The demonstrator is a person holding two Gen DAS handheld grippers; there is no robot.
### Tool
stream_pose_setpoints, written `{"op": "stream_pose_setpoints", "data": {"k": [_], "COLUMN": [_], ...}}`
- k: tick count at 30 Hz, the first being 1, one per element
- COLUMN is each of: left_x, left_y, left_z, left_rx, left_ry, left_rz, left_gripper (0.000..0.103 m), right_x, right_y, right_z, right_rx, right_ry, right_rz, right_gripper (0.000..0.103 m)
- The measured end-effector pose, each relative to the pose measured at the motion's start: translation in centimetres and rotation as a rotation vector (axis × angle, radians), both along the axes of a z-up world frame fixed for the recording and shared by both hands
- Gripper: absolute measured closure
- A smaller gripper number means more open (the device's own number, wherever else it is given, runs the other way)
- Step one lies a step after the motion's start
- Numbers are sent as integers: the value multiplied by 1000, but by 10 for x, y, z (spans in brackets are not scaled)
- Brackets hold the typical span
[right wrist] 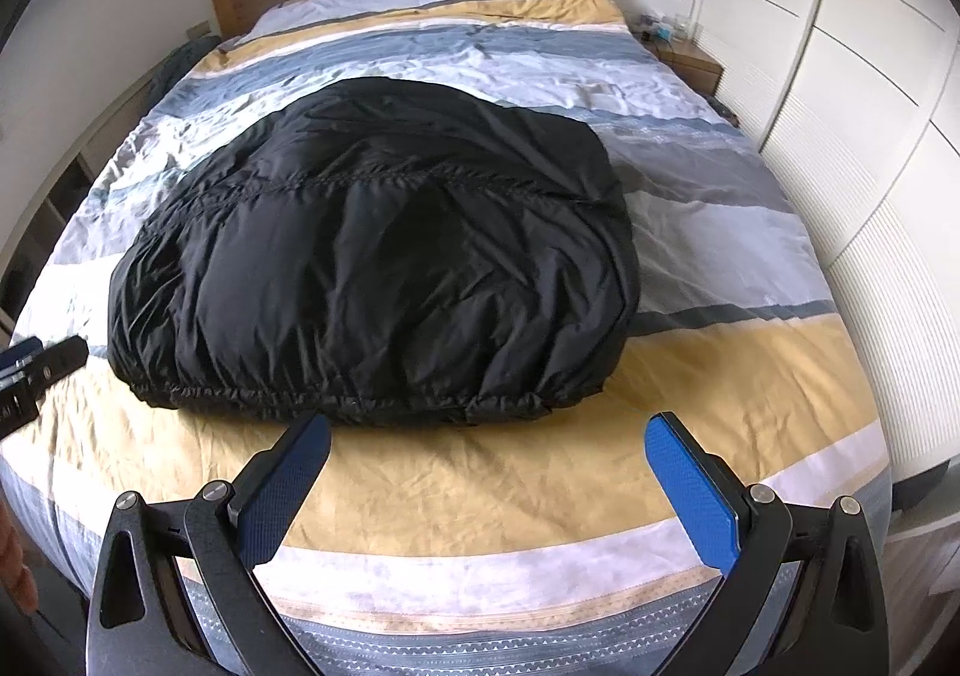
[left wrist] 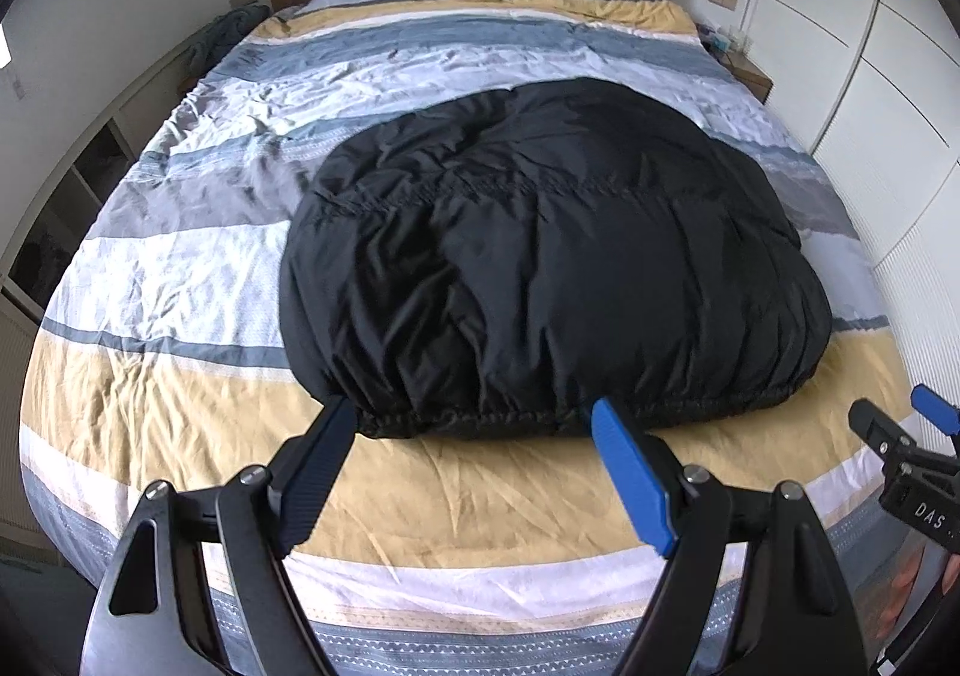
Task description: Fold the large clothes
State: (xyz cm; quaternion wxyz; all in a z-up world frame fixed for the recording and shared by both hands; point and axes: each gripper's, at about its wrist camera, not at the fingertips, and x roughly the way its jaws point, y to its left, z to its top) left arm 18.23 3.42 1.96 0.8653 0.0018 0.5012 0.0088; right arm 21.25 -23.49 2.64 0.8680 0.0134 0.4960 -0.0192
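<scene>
Your left tongs (left wrist: pixel 474 424) and right tongs (right wrist: pixel 487 439) hang spread and empty just short of the black puffer jacket (left wrist: pixel 552 256), a compact mound on the bed (left wrist: pixel 180 388) with its elastic hem toward you for easy gripping.

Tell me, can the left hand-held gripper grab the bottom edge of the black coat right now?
Probably yes. The left hand-held gripper is open, its fingertips right at the black coat's gathered hem, with only the bare striped duvet below. Nothing blocks it.

Black jacket (right wrist: pixel 372 256) on striped bed (right wrist: pixel 750 376), right gripper (right wrist: pixel 487 439) fingers (right wrist: pixel 690 487) spread.
</scene>
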Motion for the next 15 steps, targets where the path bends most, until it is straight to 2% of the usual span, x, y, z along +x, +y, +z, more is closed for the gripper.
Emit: {"op": "stream_pose_setpoints", "data": {"k": [15], "left_x": [3], "left_y": [-10], "left_z": [-9], "left_rx": [1], "left_ry": [15], "left_rz": [-25], "left_gripper": [23], "right_x": [-7], "right_y": [-12], "right_z": [-4], "right_rx": [-2], "right_ry": [14], "right_rz": [-33], "right_gripper": [1]}}
